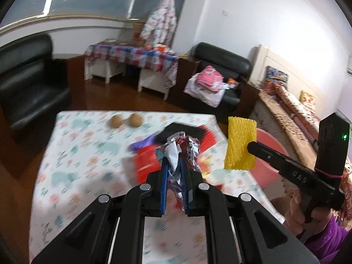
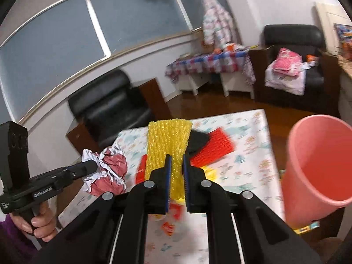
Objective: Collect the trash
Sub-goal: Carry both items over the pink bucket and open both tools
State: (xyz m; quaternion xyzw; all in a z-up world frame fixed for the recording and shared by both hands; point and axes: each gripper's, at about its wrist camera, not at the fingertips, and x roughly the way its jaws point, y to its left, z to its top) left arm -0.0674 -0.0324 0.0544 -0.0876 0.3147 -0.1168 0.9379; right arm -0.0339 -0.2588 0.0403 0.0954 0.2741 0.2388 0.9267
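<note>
Left gripper [image 1: 175, 167] clamped on crumpled foil wrapper [image 1: 180, 149], which sticks out past its tips. Right gripper [image 2: 176, 165] clamped on yellow foam net [image 2: 168, 140], standing up beyond its fingers. Pink bin [image 2: 316, 162] just right of the right gripper, mouth facing it.

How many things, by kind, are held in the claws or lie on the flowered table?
Crumpled foil wrapper, in left claw: 1
Yellow foam net, in right claw: 1
Brown round things on the table: 2
Red-bristled brush: 1
Total: 5
</note>
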